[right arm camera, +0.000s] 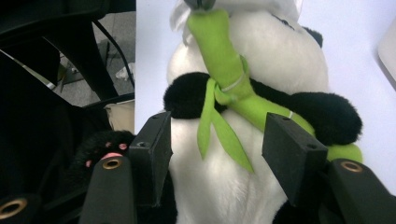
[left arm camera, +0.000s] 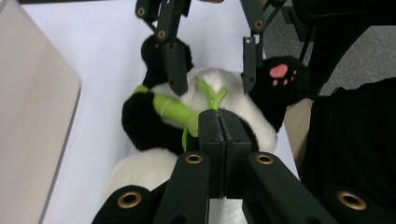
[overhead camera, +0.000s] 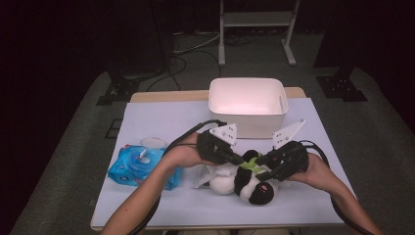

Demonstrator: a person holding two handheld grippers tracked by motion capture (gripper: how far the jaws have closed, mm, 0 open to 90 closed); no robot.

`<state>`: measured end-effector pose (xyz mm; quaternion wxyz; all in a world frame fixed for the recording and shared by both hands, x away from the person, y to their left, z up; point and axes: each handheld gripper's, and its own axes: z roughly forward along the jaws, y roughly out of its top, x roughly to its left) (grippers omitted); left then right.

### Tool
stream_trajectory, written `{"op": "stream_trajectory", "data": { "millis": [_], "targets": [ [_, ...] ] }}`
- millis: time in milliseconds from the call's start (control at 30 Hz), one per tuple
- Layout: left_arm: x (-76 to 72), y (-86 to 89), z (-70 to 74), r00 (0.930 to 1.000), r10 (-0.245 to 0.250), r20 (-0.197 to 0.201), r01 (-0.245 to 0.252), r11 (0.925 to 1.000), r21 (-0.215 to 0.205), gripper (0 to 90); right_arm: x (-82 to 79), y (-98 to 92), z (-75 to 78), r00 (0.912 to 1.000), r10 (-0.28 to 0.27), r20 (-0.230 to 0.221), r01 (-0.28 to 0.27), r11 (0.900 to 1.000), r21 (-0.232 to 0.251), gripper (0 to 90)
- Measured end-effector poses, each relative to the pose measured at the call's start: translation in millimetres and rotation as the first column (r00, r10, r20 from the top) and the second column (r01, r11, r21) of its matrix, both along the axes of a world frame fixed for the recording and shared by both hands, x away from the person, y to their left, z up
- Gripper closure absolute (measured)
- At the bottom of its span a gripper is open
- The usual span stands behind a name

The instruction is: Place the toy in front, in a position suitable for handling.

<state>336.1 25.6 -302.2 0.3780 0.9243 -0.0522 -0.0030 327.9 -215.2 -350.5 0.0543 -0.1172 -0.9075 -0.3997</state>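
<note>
Two grippers over panda (overhead camera: pixel 244 182): your left gripper (left arm camera: pixel 218 122) pinches leaf tips shut; right gripper (right arm camera: pixel 224 149) open, astride belly, bamboo (right arm camera: pixel 229 79) running between jaws.

No text, brand, number or sign can be read. The blue packet (overhead camera: pixel 138 166) at nine o'clock on the worktop (overhead camera: pixel 161 117) carries print, but it is too small and blurred to make out.
</note>
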Motion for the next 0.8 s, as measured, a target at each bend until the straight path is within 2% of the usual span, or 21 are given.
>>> {"op": "stream_trajectory", "data": {
  "millis": [200,367,567,800],
  "targets": [
    [-3.2,-17.3,7.4,0.9992,-0.036,0.016,0.036,0.9993,0.012,89.5,-2.6,-5.4,2.7,1.0000,0.000,0.004,0.000,1.000,-0.009,41.1],
    [-1.2,-26.2,5.2,0.9988,-0.046,0.013,0.046,0.9987,0.020,89.5,-5.0,-10.0,5.6,0.9999,-0.010,0.008,0.010,1.000,0.021,42.0],
    [3.4,-10.9,2.4,1.0000,-0.006,0.002,0.006,0.9999,0.011,89.3,-4.9,-5.1,8.0,0.9998,0.009,0.017,-0.010,0.999,0.045,43.6],
    [1.6,3.1,-0.1,1.0000,0.006,0.001,-0.006,1.0000,0.001,89.0,-1.3,16.3,13.7,0.9990,0.032,0.032,-0.033,0.998,0.051,43.9]
  ]
}}
